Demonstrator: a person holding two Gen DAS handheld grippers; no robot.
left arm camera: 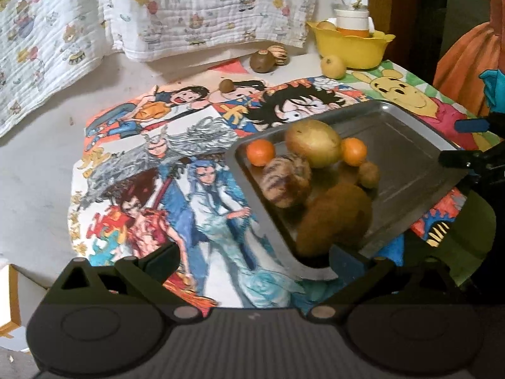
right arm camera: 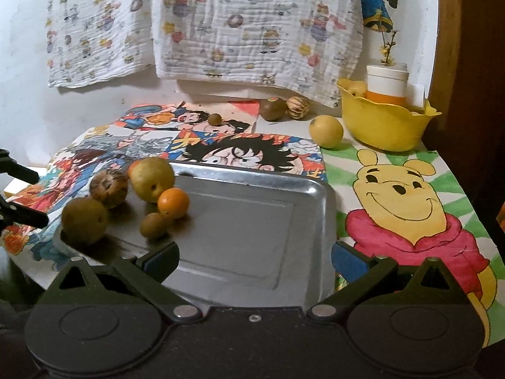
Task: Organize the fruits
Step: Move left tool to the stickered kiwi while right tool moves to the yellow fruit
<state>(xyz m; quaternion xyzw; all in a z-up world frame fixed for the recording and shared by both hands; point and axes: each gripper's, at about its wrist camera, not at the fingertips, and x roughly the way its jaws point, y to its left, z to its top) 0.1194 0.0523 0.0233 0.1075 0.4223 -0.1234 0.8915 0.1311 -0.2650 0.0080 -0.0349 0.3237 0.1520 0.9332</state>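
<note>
Both tools stand wide open with nothing between their fingers. The right tool (right arm camera: 255,260) hangs over the near edge of the metal tray (right arm camera: 240,221), its fingers spread across the tray's bare floor. Ahead of it and to its left, the fruit is huddled in the tray's left part: a yellow pear (right arm camera: 151,179), an orange (right arm camera: 173,202), a small kiwi (right arm camera: 153,225), a striped brown fruit (right arm camera: 109,188) and a bigger brown one (right arm camera: 84,219). The left tool (left arm camera: 254,257) sits at the tray's near corner, its right finger just beside the big brown fruit (left arm camera: 334,218). Far ahead of both tools, a lemon (right arm camera: 325,131) lies beside the yellow bowl (right arm camera: 383,123) on the picture-covered bench (right arm camera: 394,189), with three more brown fruits near the hanging cloth (right arm camera: 252,31).
</note>
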